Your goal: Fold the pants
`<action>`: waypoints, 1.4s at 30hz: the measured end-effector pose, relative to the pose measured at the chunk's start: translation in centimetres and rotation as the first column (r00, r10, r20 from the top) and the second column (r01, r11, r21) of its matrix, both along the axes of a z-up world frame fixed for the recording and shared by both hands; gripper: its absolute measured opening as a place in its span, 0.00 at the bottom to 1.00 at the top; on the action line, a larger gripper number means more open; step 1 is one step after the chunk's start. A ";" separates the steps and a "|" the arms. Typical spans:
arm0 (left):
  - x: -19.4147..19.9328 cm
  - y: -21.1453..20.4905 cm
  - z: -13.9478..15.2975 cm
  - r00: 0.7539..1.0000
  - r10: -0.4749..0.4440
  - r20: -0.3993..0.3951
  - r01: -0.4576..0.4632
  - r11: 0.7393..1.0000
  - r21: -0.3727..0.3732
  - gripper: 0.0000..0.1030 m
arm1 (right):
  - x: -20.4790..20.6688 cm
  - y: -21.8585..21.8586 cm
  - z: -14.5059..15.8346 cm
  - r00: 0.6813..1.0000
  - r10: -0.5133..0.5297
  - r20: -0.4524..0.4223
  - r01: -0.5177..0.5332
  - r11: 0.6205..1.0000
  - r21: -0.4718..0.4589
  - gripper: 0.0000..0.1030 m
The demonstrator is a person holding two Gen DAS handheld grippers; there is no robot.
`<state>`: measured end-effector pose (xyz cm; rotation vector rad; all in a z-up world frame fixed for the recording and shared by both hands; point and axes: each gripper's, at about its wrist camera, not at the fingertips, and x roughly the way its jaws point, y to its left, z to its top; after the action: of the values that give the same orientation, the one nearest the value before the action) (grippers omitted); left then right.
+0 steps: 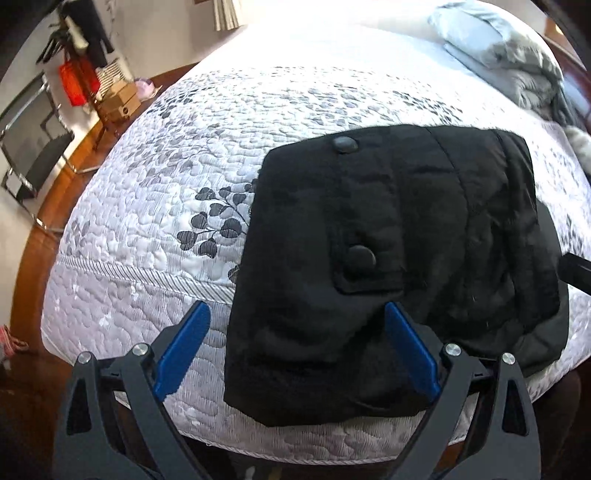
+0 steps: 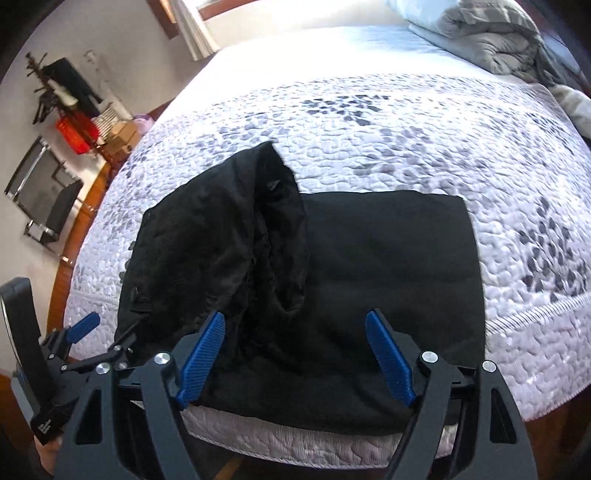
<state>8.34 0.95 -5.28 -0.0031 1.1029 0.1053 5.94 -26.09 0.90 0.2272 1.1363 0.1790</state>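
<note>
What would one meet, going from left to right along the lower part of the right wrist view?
The other hand-held gripper at the left edge → this gripper's left blue finger → the black pants lying between the fingers → its right blue finger → the quilted bedspread.

Pants [image 1: 388, 258] on bed [image 1: 166, 229], near edge

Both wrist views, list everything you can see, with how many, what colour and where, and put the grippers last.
pants: one, black, folded, near edge of the bed
bed cover: one, white with grey leaves, over the bed
bedding: one heap, grey, far right corner
pillow: one, pale blue, far end
boxes: a few, brown, floor at left
chair: one, black and chrome, left wall
left gripper: one, black with blue pads, jaws open above the pants
right gripper: one, same colours, jaws open above the pants
</note>
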 end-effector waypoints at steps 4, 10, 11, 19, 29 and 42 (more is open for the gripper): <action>0.3 0.1 0.1 1.000 -0.010 -0.001 0.010 1.000 -0.005 0.92 | 0.2 0.4 0.8 0.999 0.030 0.013 -0.030 0.999 0.033 0.84; 0.3 1.1 0.0 1.000 0.013 -0.002 -0.013 0.999 -0.038 0.92 | 2.4 1.5 -2.7 0.997 0.030 -0.078 -0.024 0.997 0.071 0.84; 0.3 1.3 -0.1 1.000 0.018 -0.005 -0.018 0.999 -0.042 0.92 | 2.5 1.5 -3.2 0.996 0.027 -0.089 -0.020 0.996 0.085 0.84; 0.4 2.0 -0.7 0.999 0.038 -0.023 -0.039 0.998 -0.057 0.92 | 3.0 2.9 -5.6 0.993 0.088 -0.079 -0.079 0.991 0.107 0.55; 0.2 2.3 -1.0 0.998 0.050 -0.044 -0.053 0.997 -0.064 0.92 | 1.6 4.3 -3.0 0.981 0.183 0.068 -0.185 0.982 0.028 0.22; -0.7 1.6 1.7 0.999 0.041 0.011 -0.040 0.996 -0.083 0.92 | -0.8 1.9 4.0 0.953 0.190 0.238 -0.223 0.968 0.118 0.20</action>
<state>7.69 2.57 -3.62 -0.1001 1.0943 0.0962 5.17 -24.23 4.93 0.2094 0.9205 0.4633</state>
